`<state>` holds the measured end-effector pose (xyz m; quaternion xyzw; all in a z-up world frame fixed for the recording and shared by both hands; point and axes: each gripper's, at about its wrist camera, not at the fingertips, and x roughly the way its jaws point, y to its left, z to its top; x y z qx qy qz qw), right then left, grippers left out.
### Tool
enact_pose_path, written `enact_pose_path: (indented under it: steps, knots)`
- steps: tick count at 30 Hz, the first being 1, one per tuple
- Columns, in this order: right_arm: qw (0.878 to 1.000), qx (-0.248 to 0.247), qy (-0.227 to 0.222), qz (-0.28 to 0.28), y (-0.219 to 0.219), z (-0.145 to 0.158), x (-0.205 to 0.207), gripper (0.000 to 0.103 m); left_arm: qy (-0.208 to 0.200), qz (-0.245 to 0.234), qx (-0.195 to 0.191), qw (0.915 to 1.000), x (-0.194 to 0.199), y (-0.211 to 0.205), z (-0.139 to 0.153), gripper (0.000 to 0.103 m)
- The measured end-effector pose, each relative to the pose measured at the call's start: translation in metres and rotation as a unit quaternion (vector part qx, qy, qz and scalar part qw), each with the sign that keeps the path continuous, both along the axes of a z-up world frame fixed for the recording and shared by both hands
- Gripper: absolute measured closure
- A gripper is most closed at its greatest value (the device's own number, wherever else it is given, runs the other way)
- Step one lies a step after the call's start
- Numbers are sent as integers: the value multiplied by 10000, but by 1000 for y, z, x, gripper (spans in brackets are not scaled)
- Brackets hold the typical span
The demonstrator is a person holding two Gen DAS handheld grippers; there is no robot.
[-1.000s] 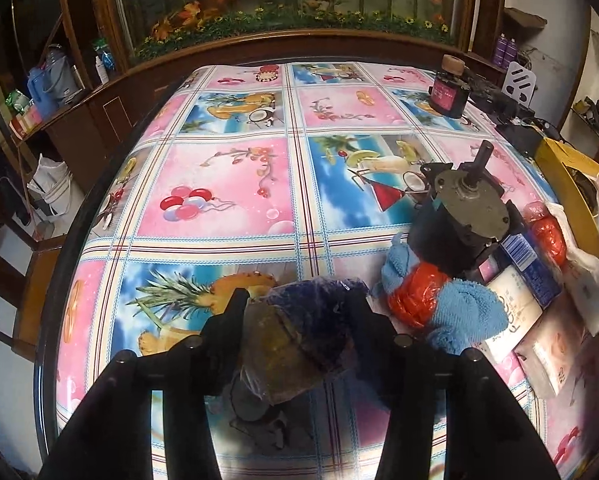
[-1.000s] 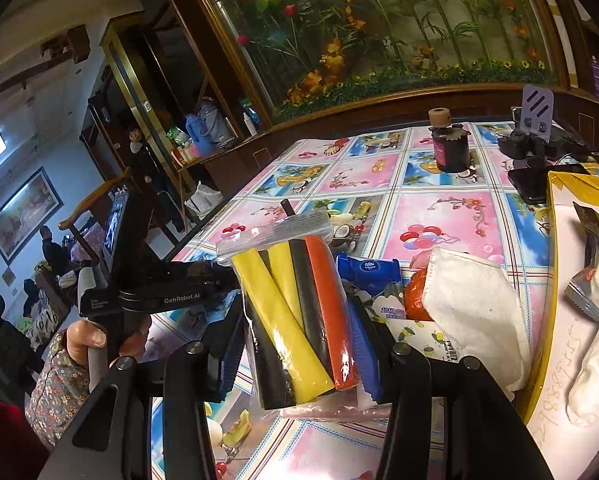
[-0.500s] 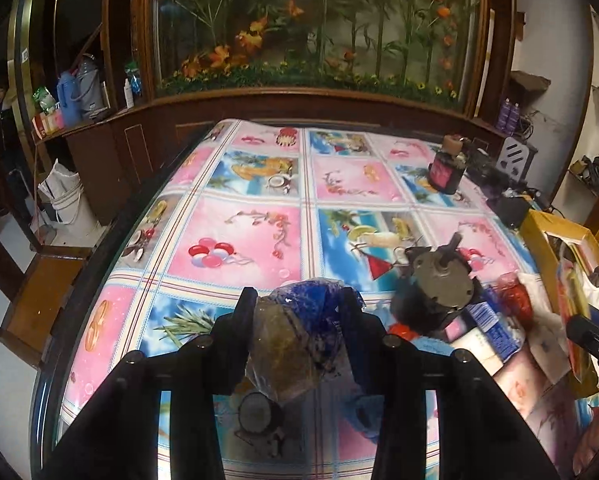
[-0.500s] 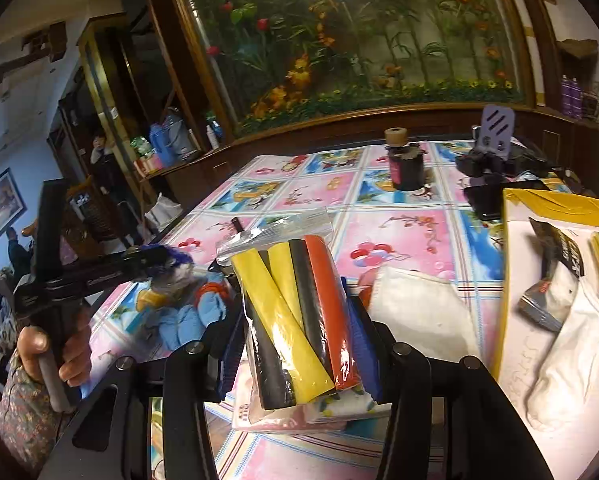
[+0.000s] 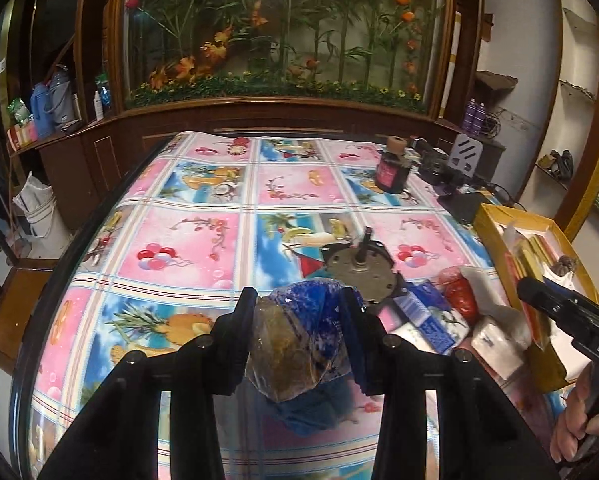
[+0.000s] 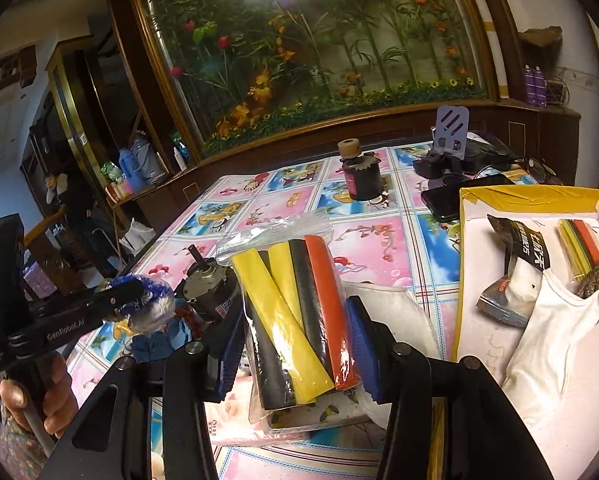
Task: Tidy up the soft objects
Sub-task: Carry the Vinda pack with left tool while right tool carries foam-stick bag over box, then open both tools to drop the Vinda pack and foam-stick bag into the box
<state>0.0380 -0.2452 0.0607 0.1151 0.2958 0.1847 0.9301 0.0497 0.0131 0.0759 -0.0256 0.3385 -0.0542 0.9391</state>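
Tablecloth (image 5: 203, 236), glossy plastic, printed in pink and blue squares of fruit and balloons, covers the table and serves as landmark for all entries.

Left gripper (image 5: 299, 320), black two-finger tool: jaws pinching a crinkled clear plastic bag with blue and brownish contents (image 5: 299, 340), held clear above the near part of the tablecloth.

Right gripper (image 6: 295, 344), black with blue ribbed pads: jaws clamped on a clear zip bag of yellow, black and red flat tubing (image 6: 295, 312), held upright above the tablecloth's right side.

Grey metal motor with a dark shaft (image 5: 357, 268): on the tablecloth, just beyond the left gripper's bag.

Blue printed packet (image 5: 429, 316), red mesh item (image 5: 457, 294) and white cloth (image 5: 495, 328): clustered right of the motor on the tablecloth.

Yellow-rimmed cardboard box (image 6: 531, 196): at the tablecloth's right edge, holding a white cloth piece (image 6: 551, 340), a dark snack packet (image 6: 519, 248) and a second bundle of coloured tubing (image 6: 579, 240).

Dark jar with a pink label and tan lid (image 6: 359, 172): far side of the tablecloth.
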Motion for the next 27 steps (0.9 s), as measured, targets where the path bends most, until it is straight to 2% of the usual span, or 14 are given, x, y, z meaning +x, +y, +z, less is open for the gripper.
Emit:
enact_pose_path:
  steps: [7,13,17,21,25,27]
  knots:
    - [9995,210,9,-243,-15,4,-1,50,21,-384,-124,9992,-4,-36,0,63]
    - [9944,175,-128,-1035,-46,12,-7,50,76,-933,-329,9951,-10,-90,2,63]
    - [9847,122,-235,-1720,-74,17,-17,51,69,-1368,-401,9898,-16,-138,3,63]
    - [9702,249,-210,-2402,-109,18,-28,51,203,-1779,-504,9825,-19,-186,0,63]
    - [9527,411,-52,-3012,-140,13,-43,51,418,-2046,-578,9762,-18,-224,-7,63]
    - [9478,422,72,-3159,-149,11,-45,51,565,-2153,-559,9733,-17,-241,-13,63]
